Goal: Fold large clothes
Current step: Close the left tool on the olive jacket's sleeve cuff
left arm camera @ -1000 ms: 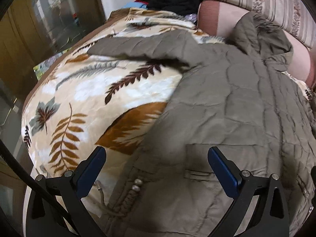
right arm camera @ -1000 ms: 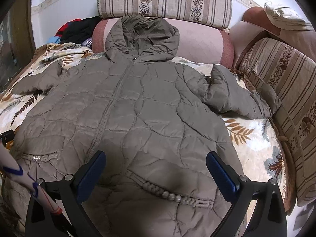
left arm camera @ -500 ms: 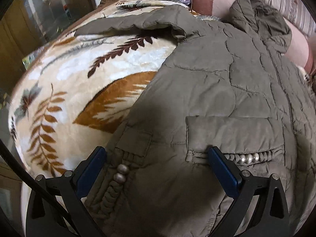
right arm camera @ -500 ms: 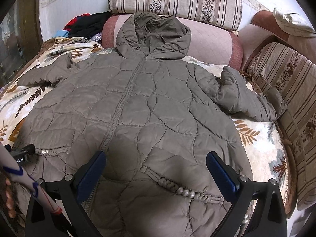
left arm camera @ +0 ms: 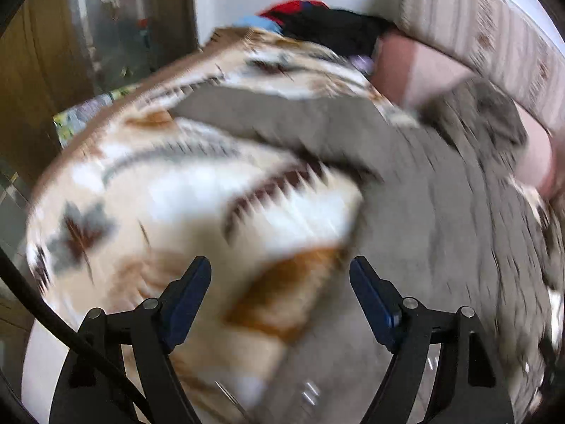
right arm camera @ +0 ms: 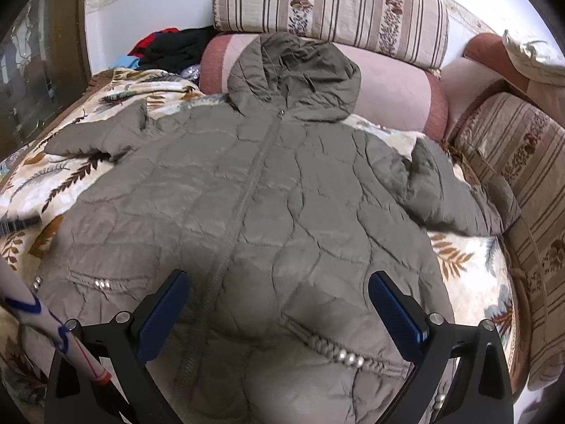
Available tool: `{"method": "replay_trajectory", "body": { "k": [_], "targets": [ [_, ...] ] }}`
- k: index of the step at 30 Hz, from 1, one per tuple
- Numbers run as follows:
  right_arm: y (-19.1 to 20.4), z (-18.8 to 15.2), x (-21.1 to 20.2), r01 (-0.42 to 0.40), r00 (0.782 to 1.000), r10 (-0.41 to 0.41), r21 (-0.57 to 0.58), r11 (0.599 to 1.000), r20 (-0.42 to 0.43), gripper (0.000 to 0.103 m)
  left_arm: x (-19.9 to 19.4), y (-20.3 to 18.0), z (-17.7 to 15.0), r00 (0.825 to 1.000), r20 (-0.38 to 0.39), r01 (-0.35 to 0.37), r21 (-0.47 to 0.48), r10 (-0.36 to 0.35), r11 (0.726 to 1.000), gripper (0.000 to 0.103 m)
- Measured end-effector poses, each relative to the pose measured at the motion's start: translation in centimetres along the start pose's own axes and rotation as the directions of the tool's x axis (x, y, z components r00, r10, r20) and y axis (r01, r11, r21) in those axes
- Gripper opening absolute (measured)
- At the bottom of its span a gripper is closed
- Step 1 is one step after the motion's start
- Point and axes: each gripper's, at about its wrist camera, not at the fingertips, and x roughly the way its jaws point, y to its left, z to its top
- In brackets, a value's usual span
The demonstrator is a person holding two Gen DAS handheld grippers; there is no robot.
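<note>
The left gripper (left arm camera: 280, 277) hangs above the seam between blanket and coat; its jaws have just been closing but stand apart with nothing pinched between them. The right gripper (right arm camera: 277, 295) hovers wide open over the lower front of the coat (right arm camera: 261, 212), gripping nothing.

The left wrist view is smeared with motion and catches only the coat's one sleeve (left arm camera: 268, 120) and side. The right wrist view is sharp and shows the whole coat spread flat, zipped, hood (right arm camera: 296, 70) against a pink bolster (right arm camera: 392, 95), both sleeves out.

One coat, two beaded pocket trims (right arm camera: 339, 351), two striped cushions (right arm camera: 328, 10).

It lies on a leaf-print blanket (right arm camera: 462, 268) over a bed, with a heap of dark clothes (right arm camera: 176, 49) in the corner by a white wall.
</note>
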Motion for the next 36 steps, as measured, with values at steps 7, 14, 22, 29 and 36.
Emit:
{"method": "replay_trajectory", "body": {
  "k": [7,14,22,29,36],
  "targets": [
    [0.5,0.3,1.4,-0.007,0.999,0.007,-0.003,1.0,-0.036,0.103,7.3,8.0,12.3,0.989,-0.016,0.142,-0.13,-0.146,0.981,0.081],
    [0.5,0.5,4.1,0.032,0.994,-0.033,-0.018,0.999,-0.102,0.103,17.7,14.6,17.9,0.947,-0.027,0.284,-0.399,-0.321,0.872,0.079],
    [0.7,1.6,6.6,0.067,0.991,-0.068,-0.02,0.998,-0.117,0.103,23.2,17.8,17.7,0.93,-0.006,0.317,-0.488,-0.366,0.813,0.078],
    [1.3,1.5,8.2,0.061,0.988,-0.067,-0.044,0.997,-0.143,0.103,23.0,20.4,17.5,0.922,0.093,0.36,-0.566,-0.376,0.742,0.078],
    [1.2,1.1,9.1,0.049,0.987,-0.055,-0.042,0.998,-0.154,0.103,23.9,21.2,17.4,0.958,0.091,0.271,-0.598,-0.271,0.754,0.083]
  ]
}}
